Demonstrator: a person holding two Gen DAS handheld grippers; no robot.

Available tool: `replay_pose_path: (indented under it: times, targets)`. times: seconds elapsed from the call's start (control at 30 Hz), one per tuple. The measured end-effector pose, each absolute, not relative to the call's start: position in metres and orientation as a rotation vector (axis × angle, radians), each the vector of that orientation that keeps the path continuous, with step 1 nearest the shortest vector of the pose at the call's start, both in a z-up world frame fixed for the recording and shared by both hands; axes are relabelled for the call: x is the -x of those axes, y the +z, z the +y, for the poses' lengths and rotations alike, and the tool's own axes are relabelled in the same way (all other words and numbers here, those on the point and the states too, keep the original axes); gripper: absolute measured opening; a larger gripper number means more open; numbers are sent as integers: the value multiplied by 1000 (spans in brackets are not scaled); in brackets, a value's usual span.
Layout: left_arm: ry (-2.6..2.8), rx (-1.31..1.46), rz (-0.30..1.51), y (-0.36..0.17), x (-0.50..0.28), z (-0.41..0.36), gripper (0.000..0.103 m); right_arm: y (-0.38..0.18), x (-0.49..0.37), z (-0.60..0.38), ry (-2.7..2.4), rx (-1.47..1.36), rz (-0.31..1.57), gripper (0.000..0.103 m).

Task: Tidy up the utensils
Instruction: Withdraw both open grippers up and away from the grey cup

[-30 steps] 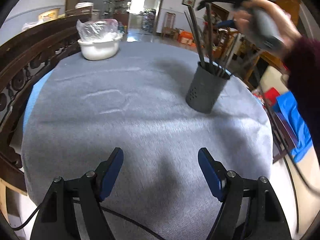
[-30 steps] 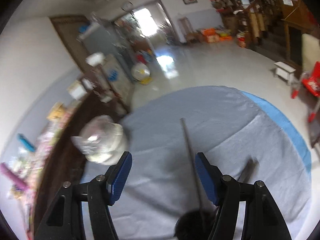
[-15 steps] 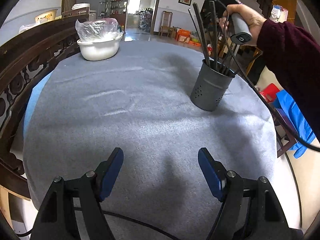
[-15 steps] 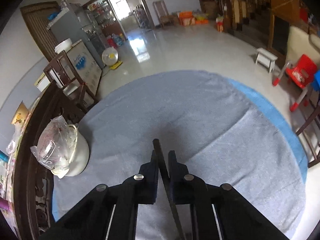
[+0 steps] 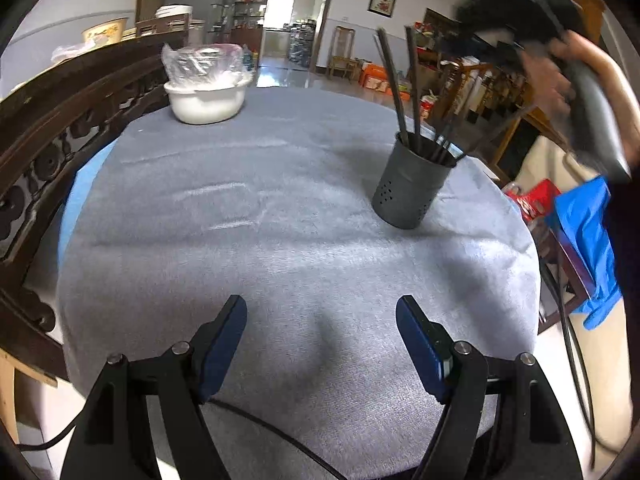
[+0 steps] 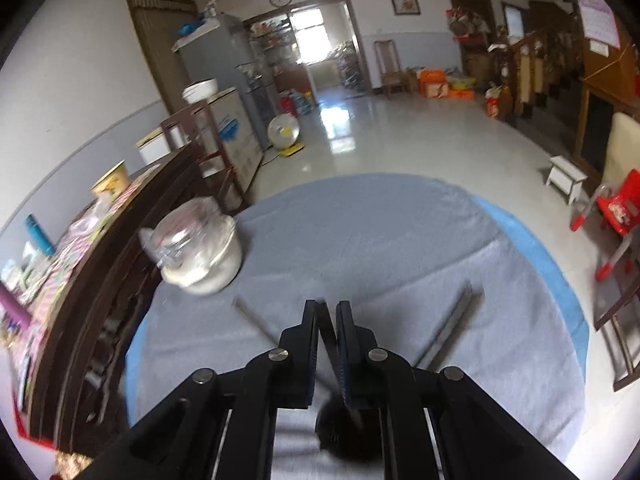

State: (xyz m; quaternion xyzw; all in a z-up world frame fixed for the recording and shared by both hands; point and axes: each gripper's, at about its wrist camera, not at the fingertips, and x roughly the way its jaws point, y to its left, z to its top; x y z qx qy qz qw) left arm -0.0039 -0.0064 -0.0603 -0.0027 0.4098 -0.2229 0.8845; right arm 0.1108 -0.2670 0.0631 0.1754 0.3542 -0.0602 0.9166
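**Dark sticks stand in a pot on the round table**

A round table (image 5: 280, 220) covered in grey cloth fills the middle of the room. On its right side stands a dark grey holder (image 5: 412, 188) with small holes near its base, upright on the cloth. Several long dark utensils (image 5: 394, 92) stick out of it: two lean up and to the left, and a few shorter ones fan out to the right.

The left gripper (image 5: 320, 338) hovers low over the near edge of the table, its blue-padded fingers (image 5: 224, 340) spread wide with only cloth between them. It is well apart from the holder.

The right gripper (image 6: 328, 332) is up above the holder, blurred in the left wrist view, where the person's right hand (image 5: 560, 76) wraps its handle. In its own view the two fingers are pressed nearly together, and a thin dark strip shows in the narrow gap; whether that is a utensil in its grip I cannot tell. Below it the dark mouth of the holder is a blur, with utensils angling out to either side.

At the far left of the table sits a white bowl (image 5: 206, 100) with a clear plastic bag (image 5: 204, 62) bunched over it, close to a carved wooden rail (image 5: 60, 120).
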Motion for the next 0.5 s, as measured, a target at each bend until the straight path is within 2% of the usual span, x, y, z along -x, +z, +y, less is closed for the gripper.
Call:
replay_pose_path:
  times: [0.13, 0.2, 0.23, 0.27, 0.3, 0.33, 0.5]
  targets:
    - [-416, 0, 830, -46, 6, 1, 78, 72, -64, -277, -52, -430, 635, 15]
    - [-390, -4, 821, -38, 5, 3, 78, 78, -41, -278, -31, -429, 597, 20]
    - [-377, -4, 818, -33, 5, 4, 78, 80, -31, -279, -20, -428, 576, 32]
    - [-364, -9, 822, -28, 4, 4, 78, 83, -16, -281, -11, -434, 548, 58]
    - [-357, -18, 828, -24, 4, 3, 78, 88, -6, -282, -6, -444, 514, 72]
    - [-351, -29, 828, -19, 5, 2, 78, 90, 7, -284, -6, -455, 462, 78]
    - [-299, -92, 758, 10, 21, -2, 79, 94, 65, -290, 28, -495, 373, 78]
